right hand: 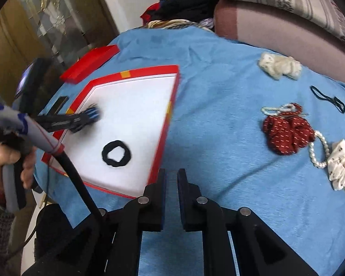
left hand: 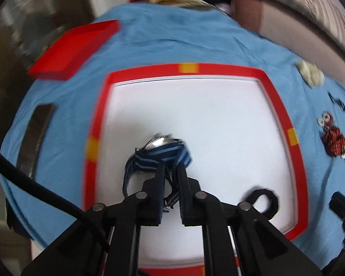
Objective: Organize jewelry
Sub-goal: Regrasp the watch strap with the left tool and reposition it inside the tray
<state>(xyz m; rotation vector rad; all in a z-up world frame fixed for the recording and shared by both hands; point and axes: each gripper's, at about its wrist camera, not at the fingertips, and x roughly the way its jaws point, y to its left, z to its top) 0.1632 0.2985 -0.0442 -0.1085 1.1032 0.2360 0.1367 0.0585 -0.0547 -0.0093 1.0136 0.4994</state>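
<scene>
Left tool (left hand: 170, 169) nearly shut, pinching blue striped band (left hand: 159, 154) over red-rimmed white tray (left hand: 293, 124), ~7 o'clock of center. Right tool (right hand: 171, 172) slightly open, empty, over blue cloth (right hand: 218, 138). Black ring (right hand: 116, 153) in tray. No legible writing.

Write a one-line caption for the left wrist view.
Left tool grips a blue striped bow over the red-rimmed white tray.

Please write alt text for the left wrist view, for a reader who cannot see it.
The left gripper holds a blue striped ribbon hair clip between its fingers, over the white inside of a red-rimmed open box. A black fabric hair loop lies in the box, whose flat red lid rests on the blue cloth.
</scene>
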